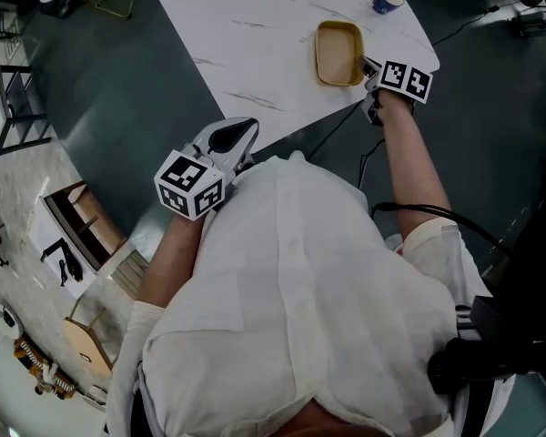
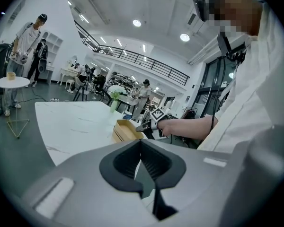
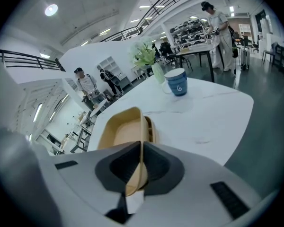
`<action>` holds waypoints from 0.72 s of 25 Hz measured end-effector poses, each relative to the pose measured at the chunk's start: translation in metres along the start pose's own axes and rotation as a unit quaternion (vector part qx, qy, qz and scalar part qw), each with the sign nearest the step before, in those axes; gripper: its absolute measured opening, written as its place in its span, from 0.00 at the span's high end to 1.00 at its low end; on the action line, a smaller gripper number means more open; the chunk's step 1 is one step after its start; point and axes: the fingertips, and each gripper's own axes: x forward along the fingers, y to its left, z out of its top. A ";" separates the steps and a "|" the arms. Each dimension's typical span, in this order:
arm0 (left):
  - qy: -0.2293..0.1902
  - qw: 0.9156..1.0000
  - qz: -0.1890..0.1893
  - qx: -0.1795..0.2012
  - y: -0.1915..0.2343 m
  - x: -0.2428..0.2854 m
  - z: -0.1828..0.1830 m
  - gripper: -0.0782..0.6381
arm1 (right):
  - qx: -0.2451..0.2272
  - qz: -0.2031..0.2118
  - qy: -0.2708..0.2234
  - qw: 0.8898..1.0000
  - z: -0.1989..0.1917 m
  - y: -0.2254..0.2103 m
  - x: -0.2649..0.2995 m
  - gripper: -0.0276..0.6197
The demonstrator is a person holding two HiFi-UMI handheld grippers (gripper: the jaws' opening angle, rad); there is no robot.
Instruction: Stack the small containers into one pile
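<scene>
Your right tongs (image 1: pixel 369 65) were closed on the near wall of the tan container (image 1: pixel 338 53), which sat on the white marble table (image 1: pixel 246 35) close to the edge nearest you. In the right gripper view the two dark pads (image 3: pixel 157 167) pressed that thin wall from either side, the right tongs (image 3: pixel 141 170) straddling the rim with the container's hollow (image 3: pixel 124 135) opening directly ahead of them. A second rim showed just behind the first on the right, so more than one container appeared nested there; I could not tell how many. Whether the pile rested flat on the table or was raised slightly, I could not tell.

Beyond the right tongs and a little to their right stood a blue cup (image 3: pixel 177 82), well apart from the container, with a vase of green stems (image 3: pixel 150 63) further back.

Your left tongs (image 1: pixel 241 139) were off the table, held near your chest, well apart from the container and to the left of the right tongs. Their jaws were pressed together with nothing between them (image 2: pixel 142 162). Ahead of them and slightly to the right lay the container (image 2: pixel 124 130) with the right tongs (image 2: pixel 143 125) on it.
</scene>
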 end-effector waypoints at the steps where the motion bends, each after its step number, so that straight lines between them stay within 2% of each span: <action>1: 0.001 1.000 0.001 0.001 0.000 0.000 0.000 0.88 | -0.003 0.000 0.001 1.000 0.000 0.000 0.000 0.93; 18: 0.015 1.000 0.009 0.023 -0.031 0.016 0.002 0.88 | -0.039 0.031 -0.014 0.999 -0.010 -0.005 -0.016 0.93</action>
